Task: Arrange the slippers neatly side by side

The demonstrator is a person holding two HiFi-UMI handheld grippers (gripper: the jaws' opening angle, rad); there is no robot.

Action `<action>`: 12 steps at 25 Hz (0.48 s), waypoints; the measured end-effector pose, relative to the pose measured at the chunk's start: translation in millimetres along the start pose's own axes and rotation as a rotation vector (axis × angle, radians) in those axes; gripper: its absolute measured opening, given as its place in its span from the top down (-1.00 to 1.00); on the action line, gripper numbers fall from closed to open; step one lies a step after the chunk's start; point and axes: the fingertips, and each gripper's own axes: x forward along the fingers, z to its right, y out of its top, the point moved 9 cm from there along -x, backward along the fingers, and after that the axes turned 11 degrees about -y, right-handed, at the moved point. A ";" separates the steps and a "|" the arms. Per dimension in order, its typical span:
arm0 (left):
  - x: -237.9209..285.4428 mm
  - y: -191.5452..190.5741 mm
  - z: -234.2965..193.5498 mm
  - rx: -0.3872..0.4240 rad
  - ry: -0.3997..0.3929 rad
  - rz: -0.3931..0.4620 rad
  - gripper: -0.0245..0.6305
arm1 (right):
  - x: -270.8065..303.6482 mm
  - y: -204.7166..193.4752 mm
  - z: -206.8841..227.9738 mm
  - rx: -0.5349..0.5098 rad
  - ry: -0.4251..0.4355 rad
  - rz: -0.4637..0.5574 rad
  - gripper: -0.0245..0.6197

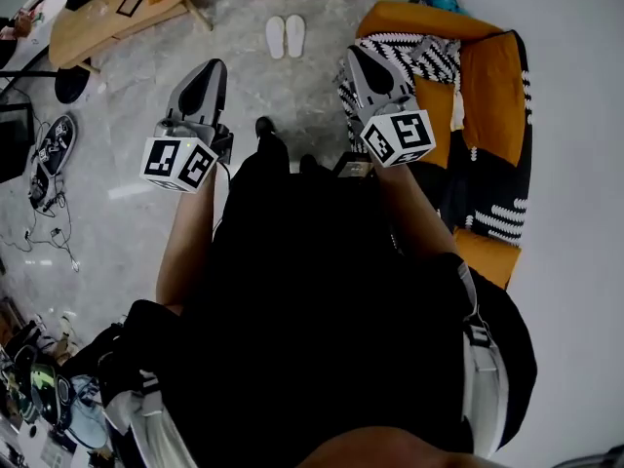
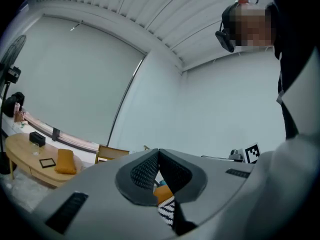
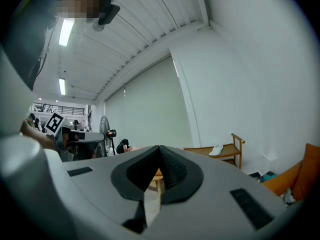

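Observation:
Two white slippers lie side by side on the grey floor, far ahead of me in the head view. My left gripper is held up at the left, its jaws pressed together with nothing between them. My right gripper is held up at the right, likewise shut and empty. Both are well short of the slippers. The left gripper view shows the closed left gripper pointing at a wall; in the right gripper view the closed right gripper points across the room.
An orange sofa with a black-and-white blanket stands at the right. A wooden table is at the far left, a wooden rack with a white slipper-like thing ahead. Cables and gear litter the left floor.

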 end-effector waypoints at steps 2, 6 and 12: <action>6.2 -10.2 22.5 -0.006 -0.023 -0.030 0.88 | -20.9 -11.0 10.1 0.024 -0.021 -0.014 0.83; 1.5 -19.0 54.0 0.001 -0.030 -0.055 0.88 | -50.3 -27.9 18.3 0.028 -0.038 -0.054 0.83; -12.3 -19.2 69.0 0.008 -0.008 -0.052 0.88 | -81.9 -24.3 18.0 -0.008 -0.055 -0.063 0.83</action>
